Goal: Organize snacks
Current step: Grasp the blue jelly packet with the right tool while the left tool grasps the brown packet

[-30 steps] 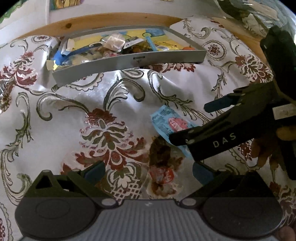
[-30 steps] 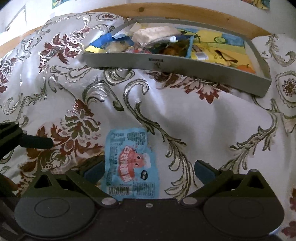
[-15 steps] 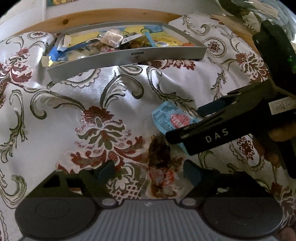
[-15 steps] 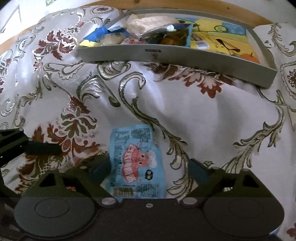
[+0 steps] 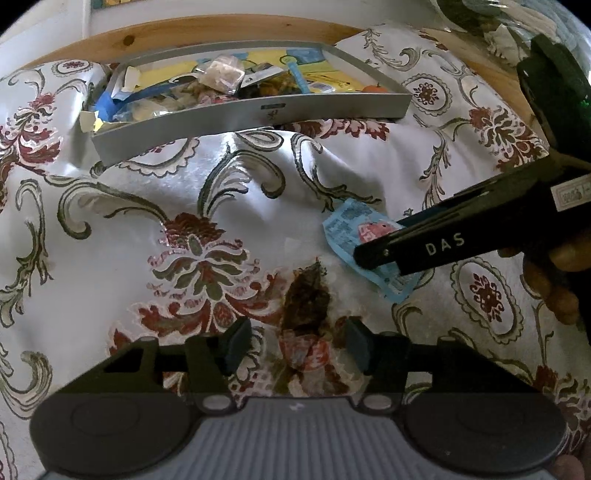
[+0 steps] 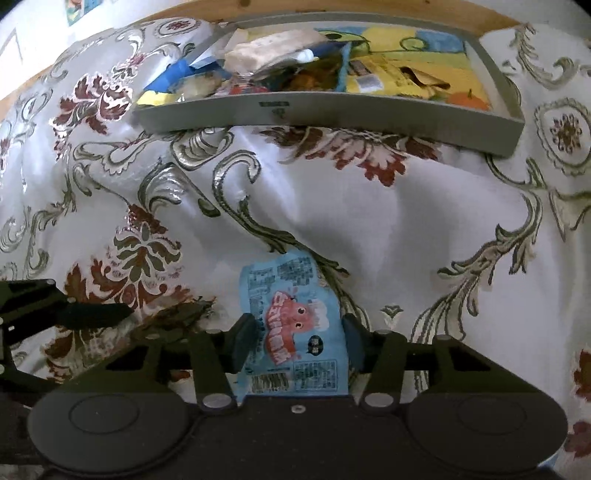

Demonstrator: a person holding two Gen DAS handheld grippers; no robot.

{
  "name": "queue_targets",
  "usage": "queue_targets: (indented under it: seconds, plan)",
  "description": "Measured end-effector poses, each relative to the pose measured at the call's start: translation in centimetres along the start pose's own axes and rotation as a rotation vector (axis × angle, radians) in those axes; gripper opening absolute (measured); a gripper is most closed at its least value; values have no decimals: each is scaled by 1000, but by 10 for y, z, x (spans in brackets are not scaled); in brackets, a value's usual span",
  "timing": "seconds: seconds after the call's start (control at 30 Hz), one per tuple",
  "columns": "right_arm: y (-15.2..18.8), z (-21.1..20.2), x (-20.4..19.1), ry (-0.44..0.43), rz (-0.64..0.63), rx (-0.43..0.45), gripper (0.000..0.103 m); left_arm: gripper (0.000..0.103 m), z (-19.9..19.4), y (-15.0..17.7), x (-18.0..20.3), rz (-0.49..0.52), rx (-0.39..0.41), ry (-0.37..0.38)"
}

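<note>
Two packets: barcode only in right-wrist view.

Blue shrimp-print packet flat on cloth, clear dark-snack packet beside it

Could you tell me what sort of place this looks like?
Probably a home table: a floral tablecloth covers a wooden top, with a grey tray of assorted snacks and a loose blue packet.
</note>
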State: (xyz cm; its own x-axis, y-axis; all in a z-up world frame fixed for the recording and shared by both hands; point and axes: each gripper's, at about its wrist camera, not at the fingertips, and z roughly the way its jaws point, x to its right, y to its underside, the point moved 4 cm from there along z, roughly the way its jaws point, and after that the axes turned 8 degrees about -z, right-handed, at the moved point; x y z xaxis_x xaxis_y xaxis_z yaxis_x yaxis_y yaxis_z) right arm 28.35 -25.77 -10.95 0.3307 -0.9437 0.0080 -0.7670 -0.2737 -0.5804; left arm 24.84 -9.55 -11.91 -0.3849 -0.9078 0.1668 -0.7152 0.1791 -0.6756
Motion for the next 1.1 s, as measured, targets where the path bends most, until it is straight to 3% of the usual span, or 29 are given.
queue_targets:
  seconds: [0.2,0.23,0.3,0.63,0.8,1.1]
  plan:
    - [1,1,-6,-27,-17,-2,71,66,6,-3,3,23,-21,17]
    - [1,1,-7,-24,-30,-5,71,66,6,-2,3,29,-28,15]
    - [1,3,-9,-24,-47,-11,74,53,7,-2,3,38,-35,0]
    - [4,9,-19,0,-116,-19,79,50,-6,-3,-7,-53,-55,-46]
    - [9,7,-27,38,-135,-18,66,49,-17,1,-11,-108,-57,-57]
    - [20,-4,-41,86,-157,-12,55,48,-32,6,-9,-167,-45,-38]
